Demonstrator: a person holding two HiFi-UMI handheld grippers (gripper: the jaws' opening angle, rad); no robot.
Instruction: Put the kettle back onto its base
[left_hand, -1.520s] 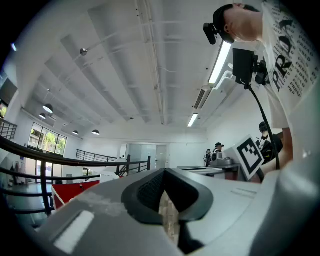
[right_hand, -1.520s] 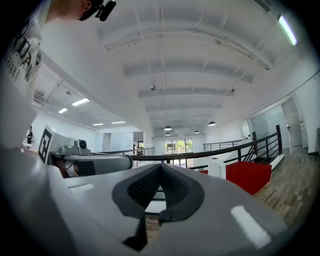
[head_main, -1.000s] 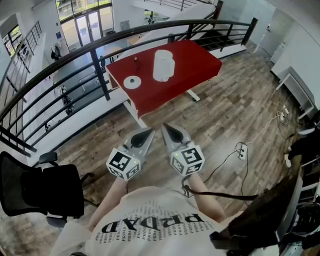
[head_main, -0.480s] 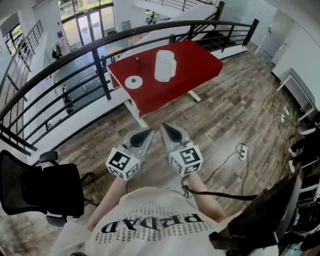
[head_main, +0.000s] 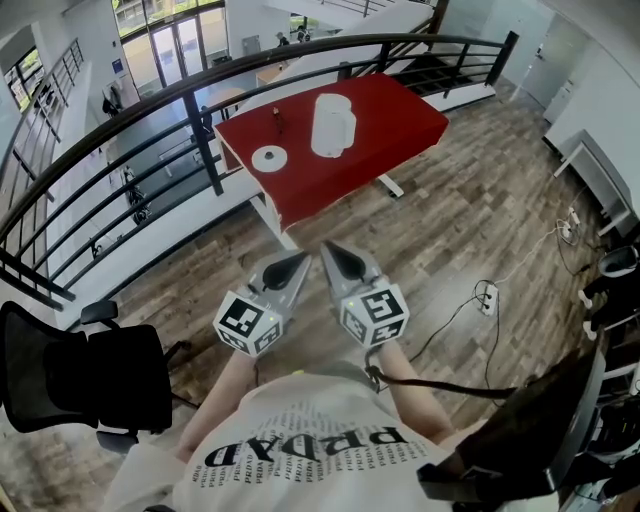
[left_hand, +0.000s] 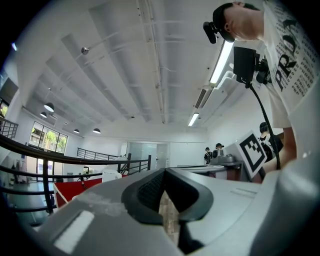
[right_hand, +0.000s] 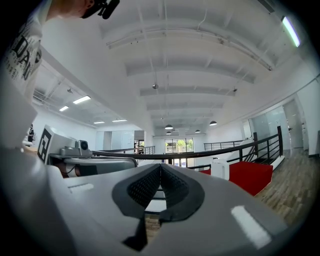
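Room: wood-plank floor (head_main: 450, 220) of a bright, open upper level.
Wearer: white shirt (head_main: 300, 450) printed with dark letters. "PR" reads plainly in the left gripper view; the rest is uncertain.
Left: left gripper (head_main: 298, 264) is held level over the floor, its fingers clenched on each other with nothing between them.
Right: right gripper (head_main: 330, 252) is just beside it, fingers likewise clenched and empty.
Marking: each gripper's cube bears black-and-white square markers.
Surface: red worktop (head_main: 400, 115) stands well ahead of both grippers.
Base: white round base (head_main: 268, 158) lies flat on the worktop's left part.
Task item: kettle (head_main: 332, 126) is white, cylindrical and upright. It stands on the worktop right of the base and apart from it. Any label is too small to read.
Beyond: black railing (head_main: 203, 140) runs behind the worktop.
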